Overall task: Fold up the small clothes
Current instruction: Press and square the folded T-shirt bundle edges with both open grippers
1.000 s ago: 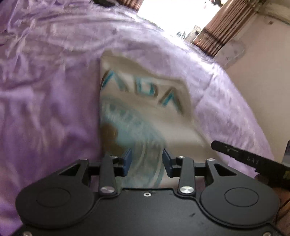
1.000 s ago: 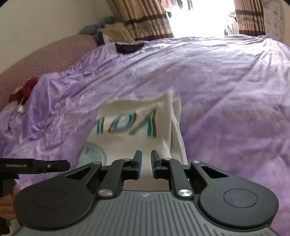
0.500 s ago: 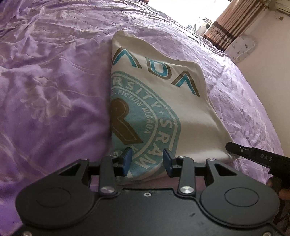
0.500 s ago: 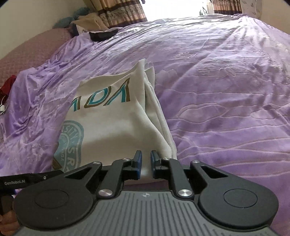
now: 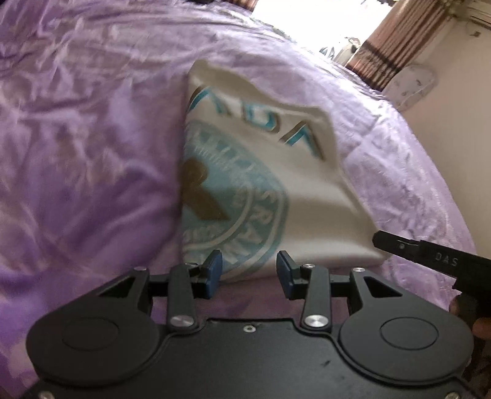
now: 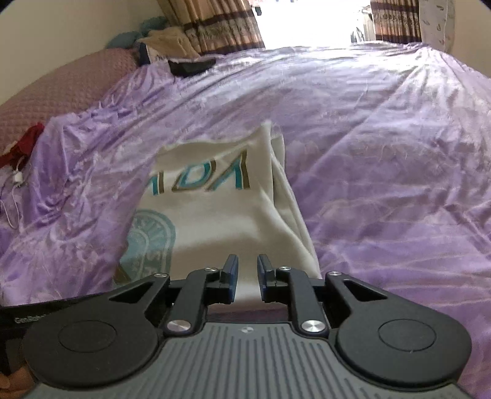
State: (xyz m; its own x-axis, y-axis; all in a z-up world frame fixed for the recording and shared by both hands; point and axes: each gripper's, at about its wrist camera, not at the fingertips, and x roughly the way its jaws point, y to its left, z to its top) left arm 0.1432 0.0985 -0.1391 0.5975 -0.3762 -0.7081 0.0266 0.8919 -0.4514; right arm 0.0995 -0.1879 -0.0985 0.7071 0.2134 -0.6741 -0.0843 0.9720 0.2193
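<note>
On the left wrist view, my left gripper [image 5: 248,273] sits just short of the near edge of the folded shirt [image 5: 294,196], jaws spread wide with nothing between them. Shirt is cream with a teal round crest and teal-brown lettering, lying flat on the purple bedspread [image 5: 86,147]. Frame is blurred, so I can't read the print cleanly. My right gripper [image 5: 429,261] shows as a black bar at the right edge, tip at the shirt's near right corner; whether it touches I can't tell. Brown striped curtain [image 5: 396,43] is top right beside a bright window.

Right wrist view: my right gripper [image 6: 244,276] has its jaws parted by a narrow gap, blue pads facing each other, nothing pinched. The folded shirt [image 6: 221,214] lies directly ahead, near edge just at the fingertips, stacked layers visible along its right side. Purple bedspread [image 6: 383,159] covers the bed all round. Left gripper's black body [image 6: 36,310] pokes in at lower left. Far left: a red cloth [image 6: 24,144] and a white cable [image 6: 15,190] on the bedspread edge. Black item [image 6: 190,66] and piled fabrics at the far end near the curtains [image 6: 221,27].
</note>
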